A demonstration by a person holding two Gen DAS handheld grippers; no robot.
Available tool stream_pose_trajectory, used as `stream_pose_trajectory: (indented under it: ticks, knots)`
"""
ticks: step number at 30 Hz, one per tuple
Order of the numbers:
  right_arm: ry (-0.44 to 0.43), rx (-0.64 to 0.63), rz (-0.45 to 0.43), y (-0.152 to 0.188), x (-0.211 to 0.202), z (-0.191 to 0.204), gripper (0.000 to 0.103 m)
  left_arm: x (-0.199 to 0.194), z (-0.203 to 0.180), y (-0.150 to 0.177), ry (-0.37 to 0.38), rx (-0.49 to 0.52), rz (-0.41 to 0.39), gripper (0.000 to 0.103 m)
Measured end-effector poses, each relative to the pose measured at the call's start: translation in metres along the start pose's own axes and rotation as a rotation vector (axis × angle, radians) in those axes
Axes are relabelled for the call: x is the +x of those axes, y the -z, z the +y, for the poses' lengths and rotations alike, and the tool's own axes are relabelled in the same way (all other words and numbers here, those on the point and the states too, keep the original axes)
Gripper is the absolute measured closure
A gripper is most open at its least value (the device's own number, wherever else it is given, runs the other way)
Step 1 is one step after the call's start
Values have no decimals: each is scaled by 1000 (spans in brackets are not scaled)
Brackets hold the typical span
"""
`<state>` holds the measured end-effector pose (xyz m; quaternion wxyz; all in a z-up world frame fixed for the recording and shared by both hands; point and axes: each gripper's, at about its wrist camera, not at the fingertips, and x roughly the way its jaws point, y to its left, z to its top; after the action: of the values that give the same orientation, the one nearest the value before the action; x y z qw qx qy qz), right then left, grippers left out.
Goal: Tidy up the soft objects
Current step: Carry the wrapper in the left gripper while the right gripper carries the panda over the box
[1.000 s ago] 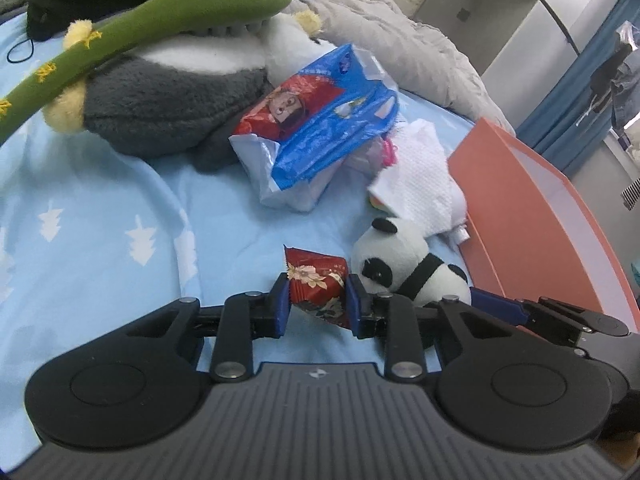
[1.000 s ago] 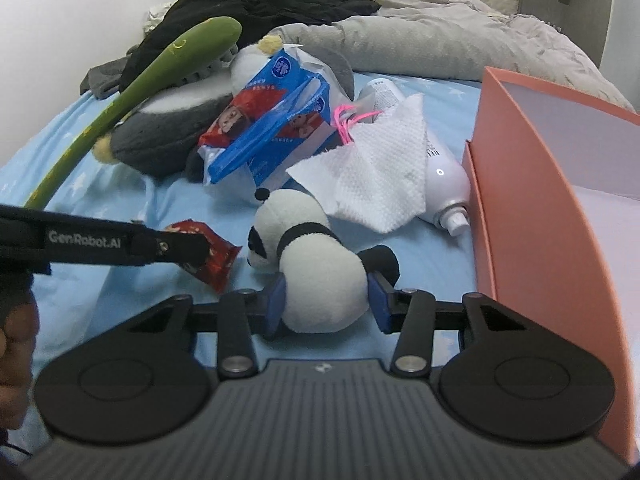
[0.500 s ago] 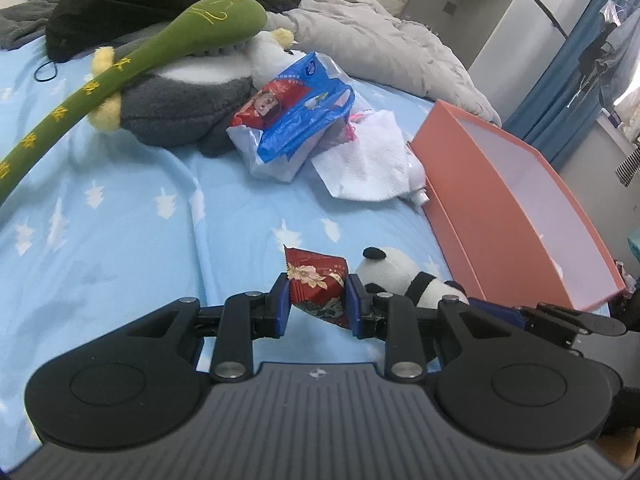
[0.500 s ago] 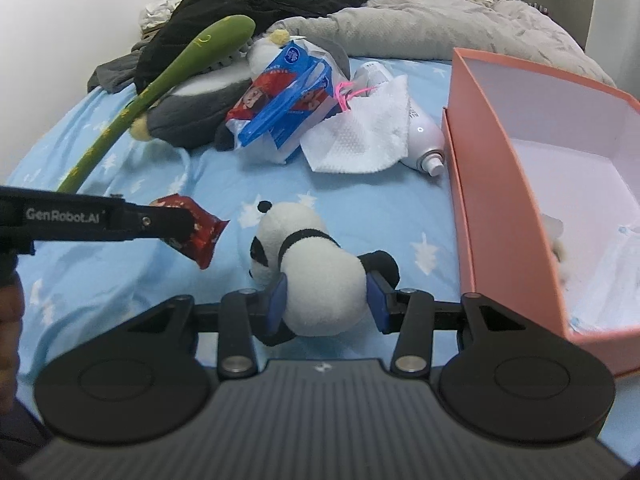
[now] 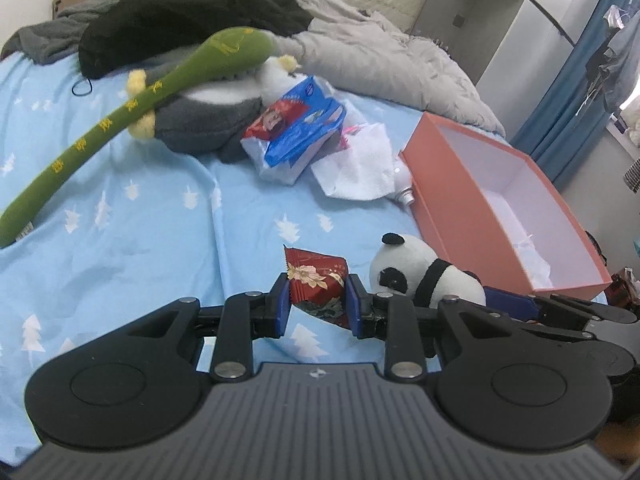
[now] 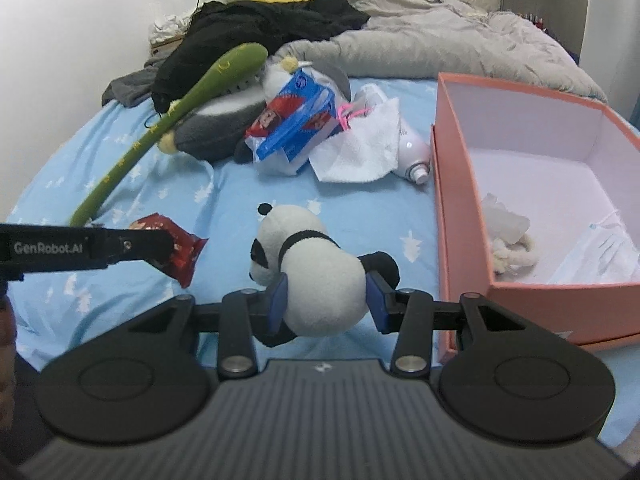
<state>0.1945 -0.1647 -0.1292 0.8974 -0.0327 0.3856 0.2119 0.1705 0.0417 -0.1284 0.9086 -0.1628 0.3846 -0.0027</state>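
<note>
My left gripper (image 5: 316,300) is shut on a small red snack packet (image 5: 318,286), held above the blue bed sheet; the same packet (image 6: 182,250) shows at the left of the right wrist view. My right gripper (image 6: 326,298) is shut on a black and white panda plush (image 6: 316,276), lifted off the bed; the panda (image 5: 416,270) hangs just right of the packet. An open salmon-pink box (image 6: 460,216) stands to the right, with a small cream plush and white paper inside.
Further back lie a long green plush (image 5: 132,120), a grey and white plush (image 5: 204,120), a blue and red plastic bag (image 5: 296,128), a white cloth (image 5: 356,168) and a white bottle (image 6: 416,152). Dark clothes and a grey quilt (image 6: 420,44) fill the far end.
Both grippers rose and drew back from the pile with packet and panda still held. The pile looks smaller and farther, and the pink box's inside has come into view.
</note>
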Motion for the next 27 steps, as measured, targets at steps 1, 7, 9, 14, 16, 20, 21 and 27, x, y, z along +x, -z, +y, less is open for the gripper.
stream_pose_trajectory:
  ticks: [1, 7, 9, 14, 16, 20, 21, 27]
  knots:
    - [-2, 1, -5, -2, -5, 0, 58, -4, -3, -1, 2, -1, -5, 70]
    - [7, 10, -48, -15, -34, -2, 58, -19, -19, -18, 35, 21, -27, 70]
    - [13, 16, -65, -20, -44, -1, 58, -23, -25, -24, 48, 33, -31, 70]
    - [37, 47, -114, -32, -69, -3, 58, -29, -45, -38, 100, 81, -32, 70]
    - [44, 64, -127, -35, -76, -6, 58, -30, -54, -43, 123, 97, -31, 70]
    - [74, 95, -157, -39, -93, -12, 58, -32, -72, -52, 167, 130, -28, 70]
    - [83, 99, -163, -39, -97, -14, 58, -33, -78, -54, 180, 142, -27, 70]
    - [148, 137, -192, -34, -120, -28, 58, -35, -111, -56, 260, 208, -11, 70]
